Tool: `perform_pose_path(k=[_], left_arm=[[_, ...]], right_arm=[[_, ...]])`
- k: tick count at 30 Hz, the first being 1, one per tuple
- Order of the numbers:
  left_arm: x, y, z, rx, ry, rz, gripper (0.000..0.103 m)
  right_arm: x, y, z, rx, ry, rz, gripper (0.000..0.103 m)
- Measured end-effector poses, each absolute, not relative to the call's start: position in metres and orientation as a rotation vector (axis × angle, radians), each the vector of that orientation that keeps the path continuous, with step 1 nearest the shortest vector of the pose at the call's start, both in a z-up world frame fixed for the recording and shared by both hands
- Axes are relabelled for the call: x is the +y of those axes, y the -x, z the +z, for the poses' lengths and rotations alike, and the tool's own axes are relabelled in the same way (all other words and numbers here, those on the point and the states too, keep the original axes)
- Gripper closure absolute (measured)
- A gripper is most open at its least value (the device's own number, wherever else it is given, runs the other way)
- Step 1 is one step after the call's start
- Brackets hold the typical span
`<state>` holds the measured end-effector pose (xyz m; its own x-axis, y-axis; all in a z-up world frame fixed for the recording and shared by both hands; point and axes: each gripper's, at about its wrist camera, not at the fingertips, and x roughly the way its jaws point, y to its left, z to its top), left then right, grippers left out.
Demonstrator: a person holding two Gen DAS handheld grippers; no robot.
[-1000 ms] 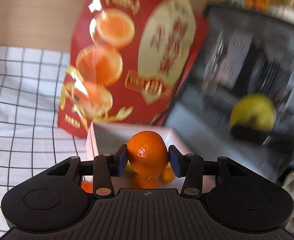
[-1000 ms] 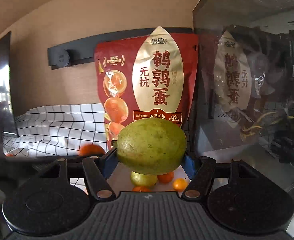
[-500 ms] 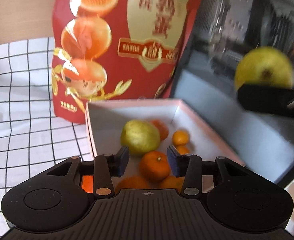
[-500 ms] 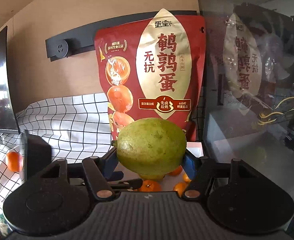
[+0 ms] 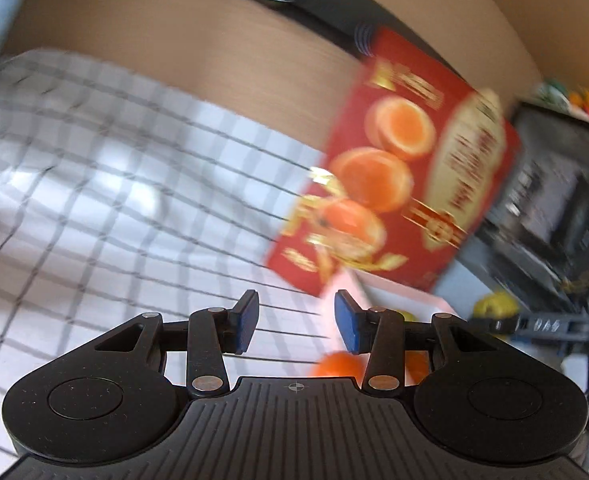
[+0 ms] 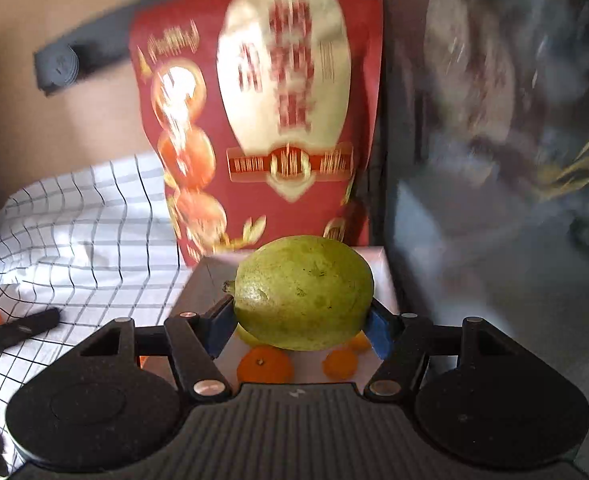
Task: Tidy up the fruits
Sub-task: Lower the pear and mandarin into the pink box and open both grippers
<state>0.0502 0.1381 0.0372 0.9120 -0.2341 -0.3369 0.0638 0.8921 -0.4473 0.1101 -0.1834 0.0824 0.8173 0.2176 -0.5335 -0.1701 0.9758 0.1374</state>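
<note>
Left tool (image 5: 296,322): blue pads apart, nothing between them.
Cloth (image 5: 94,208): white with dark grid lines, covers the worktop, blurred.
Red bag (image 5: 398,184): stands at the cloth's far right.
Box (image 5: 398,294): pale, just before the bag.
Orange fruit (image 5: 340,364): behind the right pad.
Yellow-green fruit (image 5: 494,304): held at right by a dark tool (image 5: 542,325).

Box (image 6: 382,258) before bag (image 6: 254,120), oranges (image 6: 264,364) inside, cloth (image 6: 94,220) left
</note>
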Motion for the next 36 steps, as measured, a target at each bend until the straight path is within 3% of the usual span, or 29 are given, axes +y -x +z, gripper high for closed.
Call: perform_pose_path(k=[4, 9, 28, 36], left_arm=[[0.160, -0.058, 0.017, 0.481, 0.523, -0.082, 0.057], [0.151, -0.052, 0.026, 0.417, 0.463, -0.097, 0.057], [0.125, -0.064, 0.010, 0.527, 0.374, -0.185, 0.057], [0.126, -0.050, 0.023, 0.409, 0.270, -0.034, 0.057]], right_arm=[[-0.174, -0.146, 0.055, 0.701, -0.129, 0.162, 0.036], [-0.171, -0.167, 0.031, 0.776, -0.184, 0.137, 0.036], [-0.182, -0.139, 0.049, 0.751, -0.170, 0.227, 0.033], [-0.161, -0.112, 0.061, 0.657, -0.088, 0.234, 0.031]])
